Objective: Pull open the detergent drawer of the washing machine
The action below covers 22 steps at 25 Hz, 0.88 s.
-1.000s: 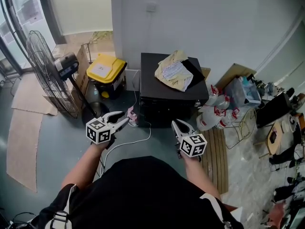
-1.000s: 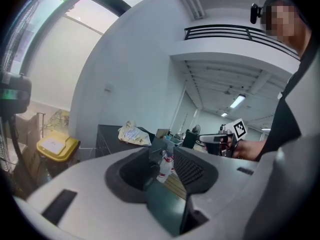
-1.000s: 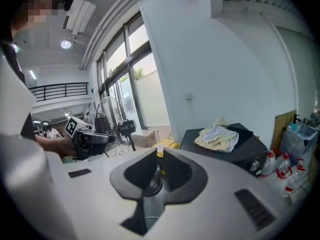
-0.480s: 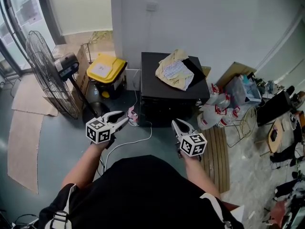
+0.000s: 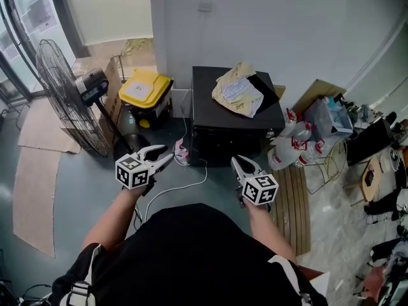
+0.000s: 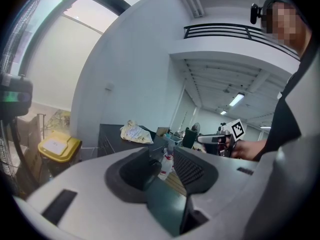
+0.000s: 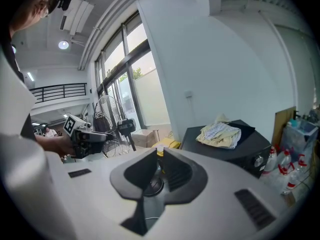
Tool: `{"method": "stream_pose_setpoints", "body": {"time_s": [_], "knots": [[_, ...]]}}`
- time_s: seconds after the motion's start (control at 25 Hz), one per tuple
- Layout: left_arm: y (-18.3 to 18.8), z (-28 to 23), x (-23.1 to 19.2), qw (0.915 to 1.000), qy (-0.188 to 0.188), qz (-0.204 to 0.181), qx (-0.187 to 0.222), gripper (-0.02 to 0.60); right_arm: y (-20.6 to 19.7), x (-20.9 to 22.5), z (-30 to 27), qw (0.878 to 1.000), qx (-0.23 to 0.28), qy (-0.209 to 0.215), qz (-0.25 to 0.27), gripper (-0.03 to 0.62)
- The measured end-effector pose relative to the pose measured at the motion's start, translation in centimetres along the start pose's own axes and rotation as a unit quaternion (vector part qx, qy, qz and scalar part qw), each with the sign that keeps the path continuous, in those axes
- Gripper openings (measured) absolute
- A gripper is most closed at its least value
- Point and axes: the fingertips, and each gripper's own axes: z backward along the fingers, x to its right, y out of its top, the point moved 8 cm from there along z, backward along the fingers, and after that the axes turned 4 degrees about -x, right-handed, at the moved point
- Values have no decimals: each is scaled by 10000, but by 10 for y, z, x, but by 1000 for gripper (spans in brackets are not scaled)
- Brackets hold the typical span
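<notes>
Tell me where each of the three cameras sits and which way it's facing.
Head view: on the person's head, steeply down at the black box-shaped washing machine and crumpled yellowish cloth; shows forearms, left gripper, right gripper.
Left gripper view: on the left gripper, along open jaws toward the washing machine; shows the right hand.
Right gripper view: on the right gripper, along shut jaws toward the wire-caged floor fan; shows the left hand.
Both gripper views share the cloth.
</notes>
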Motion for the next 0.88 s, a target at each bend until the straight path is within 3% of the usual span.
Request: {"method": "stream_pose_setpoints", "body": {"time_s": [0.88], "knots": [[-7,-2,-3,9999,-15,128,-14,160,-8,-4,-8,9997,-247,44,19,38]]}}
